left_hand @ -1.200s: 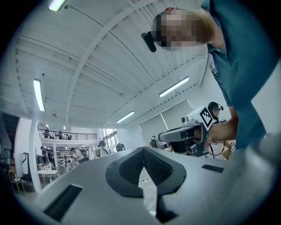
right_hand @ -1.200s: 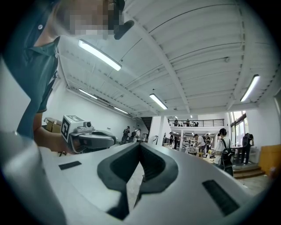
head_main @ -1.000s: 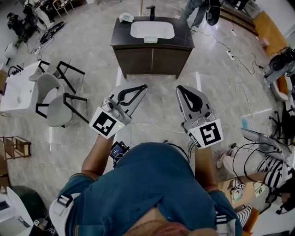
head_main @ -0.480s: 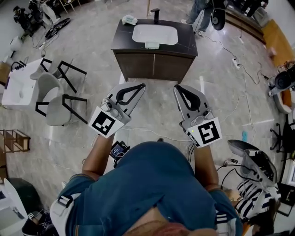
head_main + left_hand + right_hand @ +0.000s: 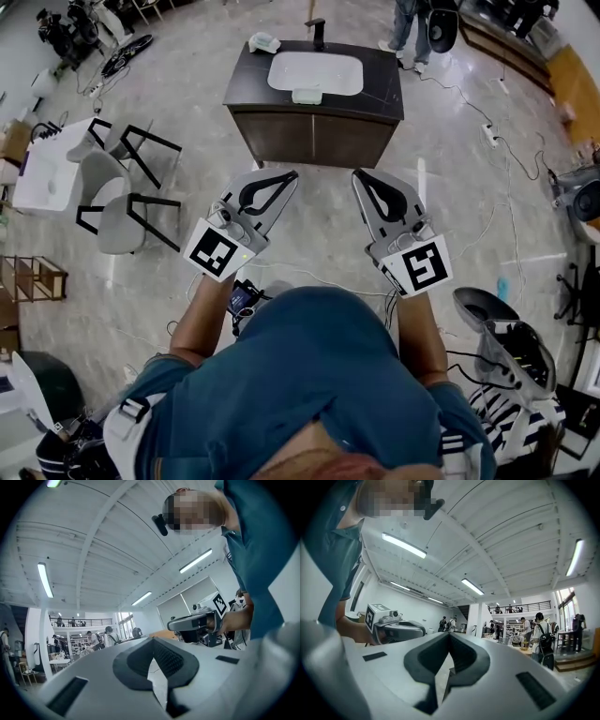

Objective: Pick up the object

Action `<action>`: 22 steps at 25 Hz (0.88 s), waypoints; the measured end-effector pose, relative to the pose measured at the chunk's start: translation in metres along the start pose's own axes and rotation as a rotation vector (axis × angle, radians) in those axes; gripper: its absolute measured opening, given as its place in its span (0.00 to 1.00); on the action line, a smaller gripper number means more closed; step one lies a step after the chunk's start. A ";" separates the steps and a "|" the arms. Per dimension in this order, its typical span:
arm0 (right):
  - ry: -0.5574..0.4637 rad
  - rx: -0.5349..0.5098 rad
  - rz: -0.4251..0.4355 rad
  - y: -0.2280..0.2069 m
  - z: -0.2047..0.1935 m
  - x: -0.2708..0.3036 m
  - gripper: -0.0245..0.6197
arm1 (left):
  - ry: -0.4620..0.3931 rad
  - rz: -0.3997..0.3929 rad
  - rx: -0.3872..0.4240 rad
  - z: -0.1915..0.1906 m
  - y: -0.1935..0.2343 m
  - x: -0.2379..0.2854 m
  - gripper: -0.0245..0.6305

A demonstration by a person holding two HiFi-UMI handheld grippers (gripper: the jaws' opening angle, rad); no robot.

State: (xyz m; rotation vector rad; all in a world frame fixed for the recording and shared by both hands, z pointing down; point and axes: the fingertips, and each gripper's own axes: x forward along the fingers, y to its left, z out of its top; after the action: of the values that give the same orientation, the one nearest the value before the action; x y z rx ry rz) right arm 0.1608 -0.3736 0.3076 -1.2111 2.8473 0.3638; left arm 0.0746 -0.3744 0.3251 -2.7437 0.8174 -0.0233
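Between left gripper [image 5: 291,176] and right gripper [image 5: 358,177] lies floor [image 5: 324,230]

Glossy stone floor [image 5: 187,103], matt dark wood cabinet [image 5: 314,141], smooth white sink [image 5: 281,66]

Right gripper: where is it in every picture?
Head view: right gripper right of centre, below the sink cabinet.
Left gripper view: mid-right, beside its marker cube.
Right gripper view: bottom middle, jaws shut.
Shared landmark: the person's blue shirt, in all three.
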 end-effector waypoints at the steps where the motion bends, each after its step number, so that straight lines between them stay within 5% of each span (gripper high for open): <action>1: 0.000 0.005 0.001 -0.010 -0.002 0.000 0.06 | 0.008 -0.003 0.000 -0.001 0.002 0.010 0.04; 8: 0.011 0.003 -0.020 0.018 -0.012 0.023 0.06 | 0.003 -0.026 -0.004 -0.017 0.018 -0.018 0.04; 22: 0.024 -0.023 -0.097 -0.006 -0.019 0.119 0.06 | -0.043 -0.089 -0.030 -0.039 0.122 -0.008 0.04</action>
State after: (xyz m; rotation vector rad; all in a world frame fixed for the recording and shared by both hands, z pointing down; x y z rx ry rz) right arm 0.0836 -0.4657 0.3115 -1.3602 2.7984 0.3814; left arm -0.0005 -0.4781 0.3307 -2.7967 0.6902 0.0298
